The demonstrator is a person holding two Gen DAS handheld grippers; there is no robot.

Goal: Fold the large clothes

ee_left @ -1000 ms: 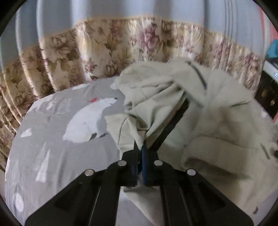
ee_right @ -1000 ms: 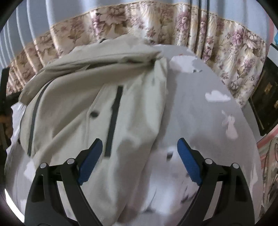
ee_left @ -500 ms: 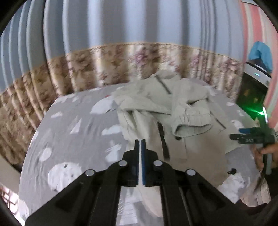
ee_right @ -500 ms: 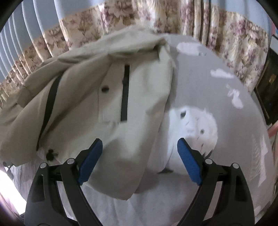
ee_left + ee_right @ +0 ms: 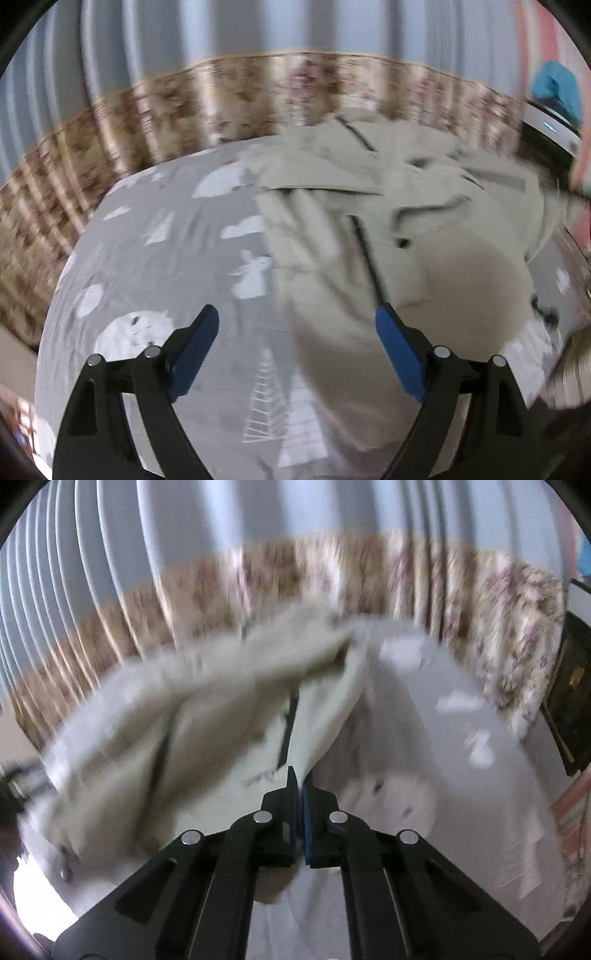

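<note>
A large beige jacket [image 5: 369,229] with dark zippers lies crumpled on a bed with a grey sheet printed with white animals [image 5: 166,266]. My left gripper [image 5: 295,325] is open and empty, above the jacket's near left edge. My right gripper [image 5: 299,779] is shut on the jacket's near edge [image 5: 317,738] and lifts the cloth, which stretches away to the left [image 5: 184,709]. Both views are blurred by motion.
Floral-bordered blue curtains [image 5: 258,85] hang behind the bed, also in the right wrist view [image 5: 406,572]. A white appliance with a blue cloth on top [image 5: 554,110] stands at the right. Dark furniture [image 5: 569,701] stands right of the bed.
My left gripper let go of the jacket, drew back and opened. My right gripper, open before, closed on the jacket's near edge and lifted it.
</note>
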